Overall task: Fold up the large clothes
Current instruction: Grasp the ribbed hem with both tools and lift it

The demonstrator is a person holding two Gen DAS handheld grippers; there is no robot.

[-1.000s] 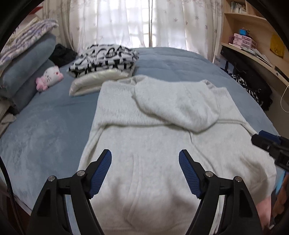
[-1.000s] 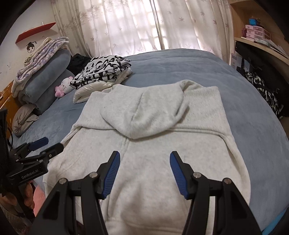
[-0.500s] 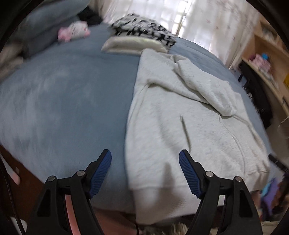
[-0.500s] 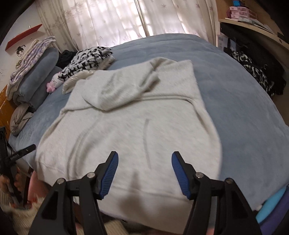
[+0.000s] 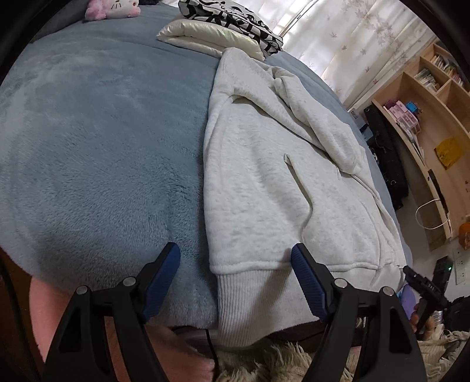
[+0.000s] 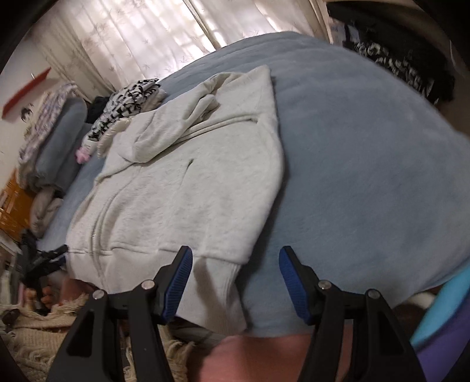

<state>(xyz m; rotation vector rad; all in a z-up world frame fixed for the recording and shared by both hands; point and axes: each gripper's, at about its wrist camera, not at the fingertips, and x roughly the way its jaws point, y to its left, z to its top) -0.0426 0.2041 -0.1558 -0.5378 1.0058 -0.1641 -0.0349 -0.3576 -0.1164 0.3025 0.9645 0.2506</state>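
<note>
Left wrist view showed the left gripper (image 5: 235, 276) low at the near edge of the bed (image 5: 97, 164), its jaws spread wide and grasping nothing. Between the two blue pads (image 5: 308, 282) I could see the near left corner of the pale grey hoodie (image 5: 264, 191), where the ribbed hem (image 5: 249, 296) hung over the edge of the mattress. The pads were not touching the cloth. The hoodie was lying flat on the blue blanket, front side up, with the hood (image 5: 317, 126) folded down on the chest and the zipper running along the middle. Behind it, touching the shoulder part, there was a cream folded garment (image 5: 211, 36) with a black-and-white patterned one (image 5: 235, 14) on top, and a pink plush toy (image 5: 111, 7) lay farther away. A wooden shelf (image 5: 426, 97) stood at the side of the room.

From the right wrist view, the right gripper (image 6: 235, 276) was at the other near corner of the hoodie (image 6: 188, 191). Its jaws were also apart and empty, and the hem corner (image 6: 214, 282) was just beside the left pad (image 6: 177, 282), while the other pad was over the bare blanket (image 6: 352, 164). The left gripper (image 6: 50, 255) was visible far at the side, and a shaggy cream rug (image 6: 35, 329) lay on the floor under it.
</note>
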